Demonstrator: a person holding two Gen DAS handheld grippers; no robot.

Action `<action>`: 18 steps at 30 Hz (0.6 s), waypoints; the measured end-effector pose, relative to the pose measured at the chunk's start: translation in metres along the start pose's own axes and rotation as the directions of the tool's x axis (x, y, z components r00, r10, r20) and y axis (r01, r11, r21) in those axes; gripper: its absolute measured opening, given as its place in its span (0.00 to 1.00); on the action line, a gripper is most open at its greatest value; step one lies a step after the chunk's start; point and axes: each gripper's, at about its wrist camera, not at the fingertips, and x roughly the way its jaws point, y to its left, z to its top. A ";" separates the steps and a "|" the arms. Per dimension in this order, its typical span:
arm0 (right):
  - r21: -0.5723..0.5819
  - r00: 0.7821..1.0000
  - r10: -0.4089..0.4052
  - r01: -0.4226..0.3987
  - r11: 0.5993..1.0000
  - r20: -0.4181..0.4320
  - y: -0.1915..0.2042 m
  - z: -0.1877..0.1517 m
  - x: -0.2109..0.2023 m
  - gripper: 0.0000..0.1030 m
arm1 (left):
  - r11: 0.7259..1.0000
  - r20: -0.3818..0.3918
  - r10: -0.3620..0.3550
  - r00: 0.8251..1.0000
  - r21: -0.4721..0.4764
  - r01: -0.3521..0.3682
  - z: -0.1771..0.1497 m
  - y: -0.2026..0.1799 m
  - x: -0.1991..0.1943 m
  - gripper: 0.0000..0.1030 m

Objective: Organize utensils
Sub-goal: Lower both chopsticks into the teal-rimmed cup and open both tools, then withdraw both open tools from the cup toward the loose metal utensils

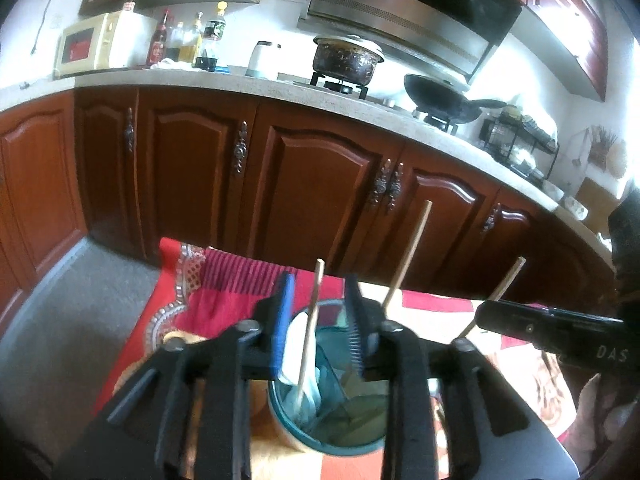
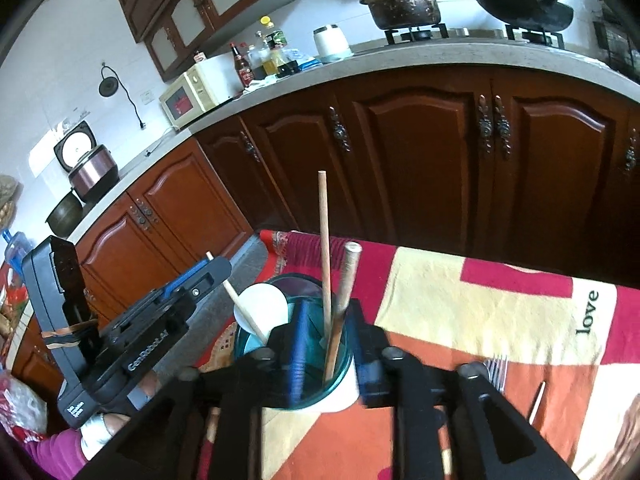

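A teal-rimmed utensil cup (image 1: 326, 436) (image 2: 304, 376) stands on the patterned cloth. It holds a white spoon (image 2: 262, 308) and several wooden sticks (image 2: 325, 252). My left gripper (image 1: 318, 320) is open above the cup, with one wooden stick (image 1: 310, 328) rising between its fingers. My right gripper (image 2: 328, 344) is open over the cup's near side, with two sticks standing between its fingers, untouched as far as I can tell. Each gripper shows in the other's view: the right in the left wrist view (image 1: 552, 330), the left in the right wrist view (image 2: 160, 320).
A fork (image 2: 496, 368) and a thin stick (image 2: 536, 400) lie on the red, cream and orange cloth (image 2: 480, 308) to the right of the cup. Dark wooden cabinets (image 1: 320, 184) and a countertop with pots stand behind the table.
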 end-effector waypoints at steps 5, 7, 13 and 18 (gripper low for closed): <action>0.011 1.000 -0.007 0.007 1.000 0.001 -0.002 -0.009 -0.011 0.26 | 1.000 -0.012 0.001 1.000 0.010 -0.001 -0.004 -0.007 -0.014 0.32; 0.012 1.000 -0.006 0.006 1.000 0.001 -0.001 -0.014 -0.015 0.27 | 1.000 -0.018 0.002 1.000 0.019 -0.001 -0.006 -0.013 -0.020 0.32; -0.002 0.999 -0.034 0.034 0.999 0.007 0.004 -0.030 -0.027 0.30 | 0.998 -0.034 0.020 0.999 0.063 -0.018 -0.013 -0.030 -0.034 0.32; -0.010 0.997 -0.077 0.078 0.997 0.027 0.003 -0.042 -0.041 0.32 | 0.996 -0.068 0.034 0.997 0.089 -0.028 -0.019 -0.045 -0.042 0.33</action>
